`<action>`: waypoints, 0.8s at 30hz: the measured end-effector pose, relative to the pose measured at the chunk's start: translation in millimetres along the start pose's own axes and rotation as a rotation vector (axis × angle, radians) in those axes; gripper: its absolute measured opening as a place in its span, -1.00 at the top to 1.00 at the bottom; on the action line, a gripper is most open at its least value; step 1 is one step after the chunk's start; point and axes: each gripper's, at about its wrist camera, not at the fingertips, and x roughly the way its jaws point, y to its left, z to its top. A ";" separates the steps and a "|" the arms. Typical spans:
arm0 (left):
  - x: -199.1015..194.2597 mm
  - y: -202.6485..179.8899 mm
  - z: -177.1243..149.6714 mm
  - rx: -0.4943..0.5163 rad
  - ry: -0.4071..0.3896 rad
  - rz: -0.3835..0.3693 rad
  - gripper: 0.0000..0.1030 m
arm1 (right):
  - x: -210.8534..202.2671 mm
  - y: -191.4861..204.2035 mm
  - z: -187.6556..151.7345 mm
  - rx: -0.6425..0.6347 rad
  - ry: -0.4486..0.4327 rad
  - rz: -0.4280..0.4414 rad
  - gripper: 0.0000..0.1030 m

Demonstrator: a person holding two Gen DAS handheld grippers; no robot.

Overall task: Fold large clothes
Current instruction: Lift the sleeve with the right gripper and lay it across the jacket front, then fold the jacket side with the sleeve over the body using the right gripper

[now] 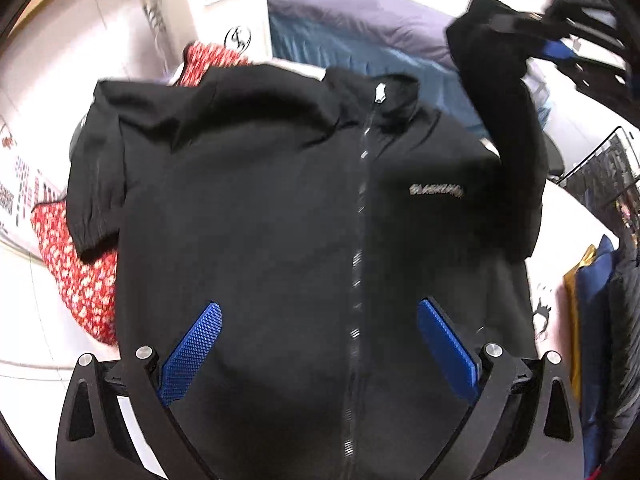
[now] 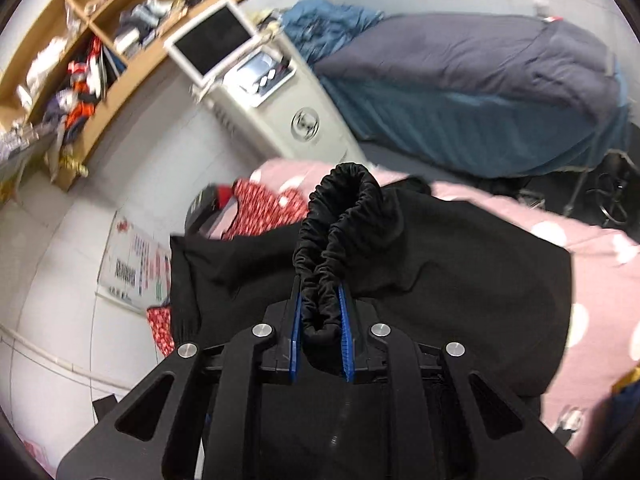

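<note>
A black zip-up jacket (image 1: 280,200) lies front up and zipped on the pink spotted surface, collar far from me. My left gripper (image 1: 320,316) is open and empty, hovering over the jacket's lower front, one blue pad on each side of the zipper. My right gripper (image 2: 320,308) is shut on the jacket's elastic sleeve cuff (image 2: 340,216) and holds that sleeve lifted above the body. In the left wrist view the right gripper (image 1: 560,36) shows at the upper right with the raised sleeve (image 1: 504,128) hanging from it. The other sleeve (image 1: 96,184) lies at the left.
A red floral garment (image 1: 76,272) lies under the jacket's left side. The pink spotted cover (image 2: 592,280) extends right. A white cabinet (image 2: 280,108), a bed with grey and blue bedding (image 2: 480,80) and wooden shelves (image 2: 80,60) stand behind. Folded clothes (image 1: 600,320) sit at the right.
</note>
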 end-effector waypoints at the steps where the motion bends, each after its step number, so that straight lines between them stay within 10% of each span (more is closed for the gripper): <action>1: 4.6 5.8 -1.8 -0.002 0.012 0.009 -0.87 | 16.5 5.6 -3.4 -0.005 0.025 -0.004 0.68; 9: 29.4 49.5 1.4 -0.060 0.055 0.054 -0.87 | 119.5 21.7 -40.6 0.013 0.205 -0.012 0.53; 13: 42.0 57.1 10.4 -0.074 0.073 0.082 -0.87 | 150.6 12.8 -60.8 0.083 0.293 0.023 -0.51; 24: 76.3 32.6 30.7 0.008 0.093 0.084 -0.87 | 100.3 -80.8 -100.2 0.253 0.215 -0.106 -0.51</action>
